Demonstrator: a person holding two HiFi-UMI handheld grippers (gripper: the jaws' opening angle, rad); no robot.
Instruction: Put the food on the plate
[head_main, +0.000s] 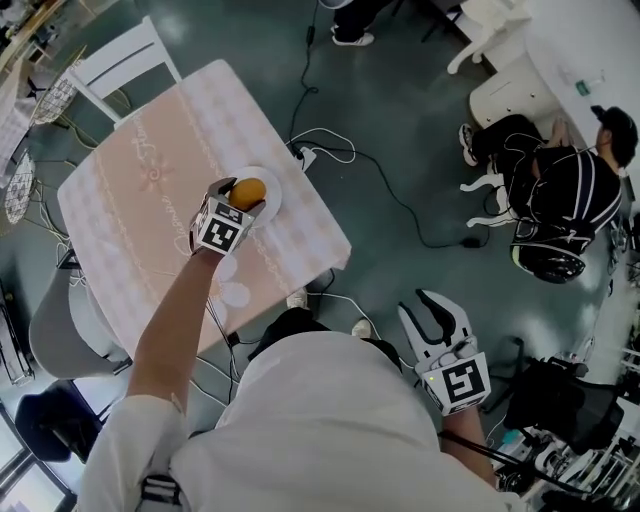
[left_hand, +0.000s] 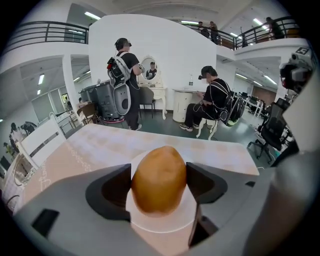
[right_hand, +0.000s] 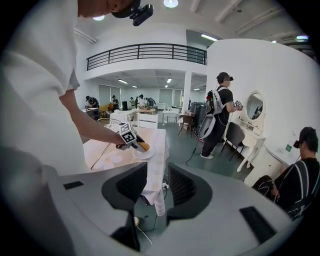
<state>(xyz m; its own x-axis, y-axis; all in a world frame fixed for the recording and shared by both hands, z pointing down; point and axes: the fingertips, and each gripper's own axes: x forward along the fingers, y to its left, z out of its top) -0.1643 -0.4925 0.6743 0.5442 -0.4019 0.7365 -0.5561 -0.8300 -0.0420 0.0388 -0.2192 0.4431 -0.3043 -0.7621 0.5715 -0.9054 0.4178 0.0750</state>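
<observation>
Left tongs (head_main: 240, 199): clenched on the golden-brown, egg-shaped piece of food (left_hand: 159, 180), one jaw on each flank, long axis upright in the left gripper view. The food sits over the middle of the round white plate (left_hand: 161, 225). Whether its underside touches the plate or hangs just above it cannot be told from any view.

Right tongs (right_hand: 157, 187): jaws released with a narrow gap and nothing between them, held low at the person's side over the floor, well apart from the desk.

Position: the plate lies on the desk with the pink checked cloth (head_main: 140, 190), near the edge on the person's right.

Judgement: placement is nearly complete; only the release remains.

Risks:
- If the jaws part while the food is off the plate, the rounded piece may drop, tip from upright and roll. The plate looks shallow, and the desk edge is close.
- Pressing downward or sideways with the jaw tips could slide the plate on the cloth toward that edge.
- Uneven parting of the jaws could drag the food sideways.
</observation>
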